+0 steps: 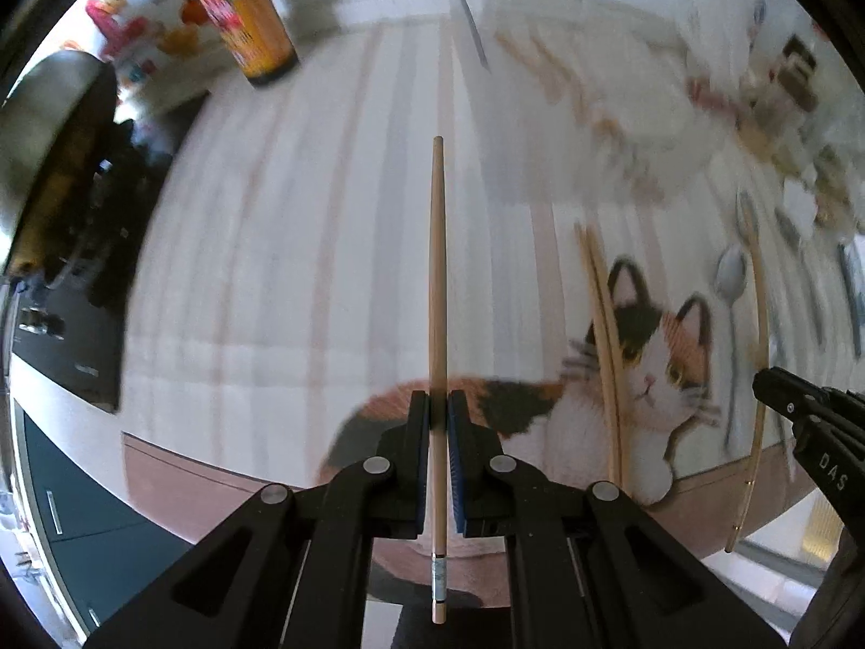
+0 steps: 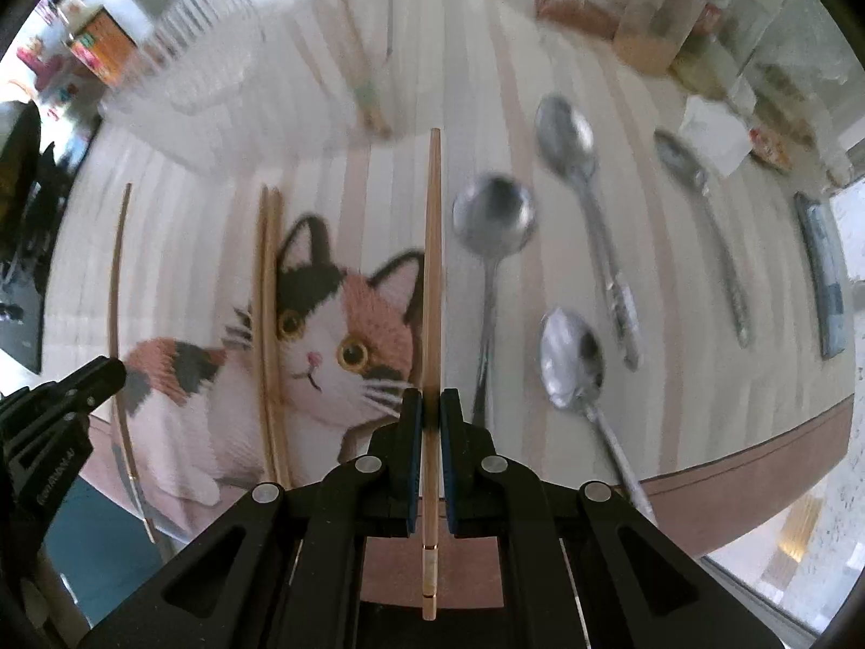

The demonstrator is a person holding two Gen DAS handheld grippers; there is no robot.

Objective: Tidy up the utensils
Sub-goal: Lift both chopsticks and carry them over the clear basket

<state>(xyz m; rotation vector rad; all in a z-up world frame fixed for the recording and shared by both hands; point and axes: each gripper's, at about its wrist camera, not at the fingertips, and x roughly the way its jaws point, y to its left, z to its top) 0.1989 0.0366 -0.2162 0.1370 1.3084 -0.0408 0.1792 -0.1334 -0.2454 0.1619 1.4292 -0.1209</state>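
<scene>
My left gripper (image 1: 439, 400) is shut on a wooden chopstick (image 1: 437, 270), held lifted above the cat-print mat (image 1: 649, 378). My right gripper (image 2: 431, 400) is shut on a second chopstick (image 2: 432, 270), also off the mat. Each gripper shows at the edge of the other's view: the right gripper (image 1: 784, 395) and the left gripper (image 2: 102, 373). A pair of chopsticks (image 2: 270, 324) lies side by side on the mat between them. Several metal spoons lie to the right, among them a round spoon (image 2: 492, 216) and a long spoon (image 2: 567, 135).
A clear plastic tray (image 2: 216, 70) stands at the back of the table with a chopstick in it. An orange can (image 1: 259, 27) stands at the back left, jars (image 2: 659, 27) at the back right. A dark pan (image 1: 48, 124) is left; the table edge (image 2: 757, 487) is near.
</scene>
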